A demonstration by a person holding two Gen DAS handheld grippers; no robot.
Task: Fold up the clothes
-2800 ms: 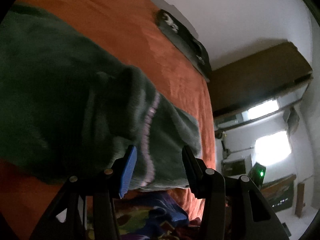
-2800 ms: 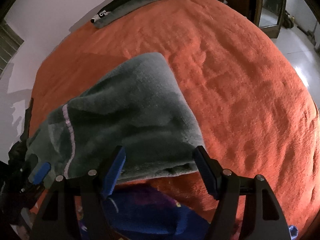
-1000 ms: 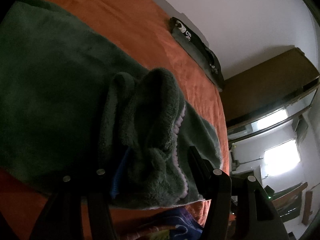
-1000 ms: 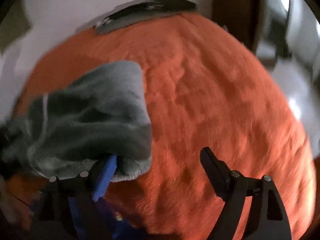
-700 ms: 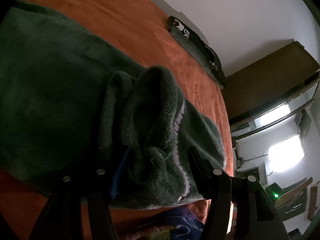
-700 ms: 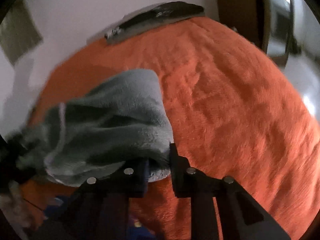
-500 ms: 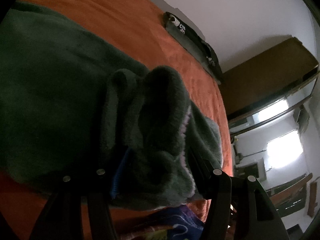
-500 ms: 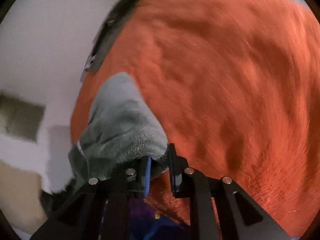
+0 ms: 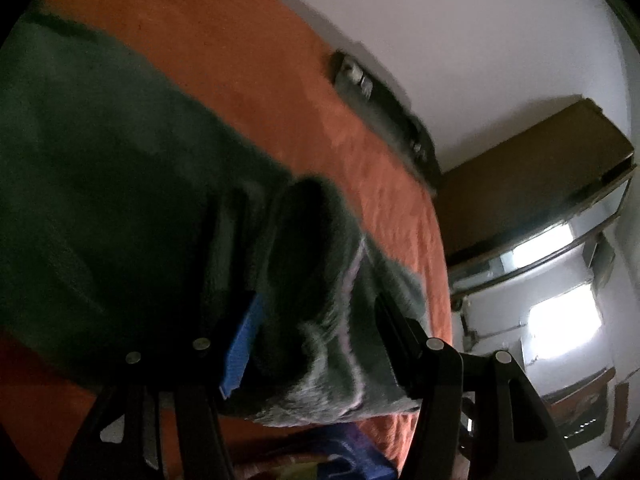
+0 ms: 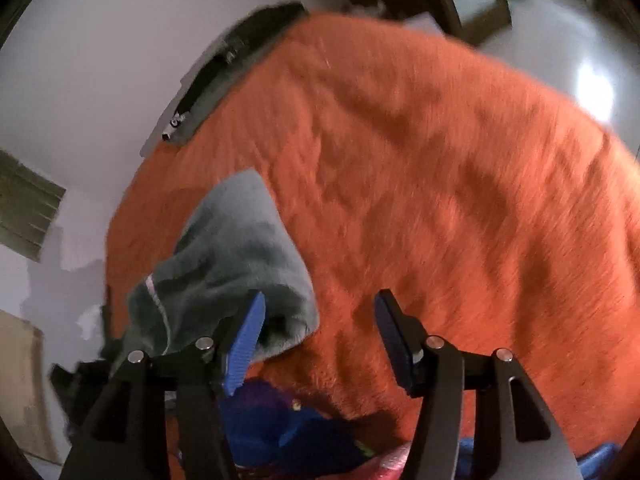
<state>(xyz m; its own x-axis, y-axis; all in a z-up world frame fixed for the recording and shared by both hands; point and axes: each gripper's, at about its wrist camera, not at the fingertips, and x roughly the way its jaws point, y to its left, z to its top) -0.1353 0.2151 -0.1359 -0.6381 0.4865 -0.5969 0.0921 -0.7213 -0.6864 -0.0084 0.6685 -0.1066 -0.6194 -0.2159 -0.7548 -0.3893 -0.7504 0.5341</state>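
A: What lies around the green fleece garment (image 9: 120,200)?

B: It sits on an orange blanket (image 10: 440,200) covering the bed, at the near edge, bunched toward the near left corner in the right wrist view. A dark flat folded item (image 10: 240,60) lies along the far edge against the white wall (image 10: 100,40). Below the near edge there is blue and multicoloured fabric (image 10: 288,428). A brown wardrobe (image 9: 532,176) stands past the bed's far corner, with bright windows beyond it.

A: And the left gripper (image 9: 316,340)?

B: A thick fold of the garment, with a pale pink stripe, fills the gap between its fingers; it is clamped on that fold, which blocks much of its view of the bed.

A: The right gripper (image 10: 320,336)?

B: Its jaws are opening. The garment's corner lies just beside the blue pad (image 10: 246,344), but nothing is pressed between the pads; only blanket shows in the gap.

A: Any writing?

B: Small pale marks on the dark item, too blurred to read.
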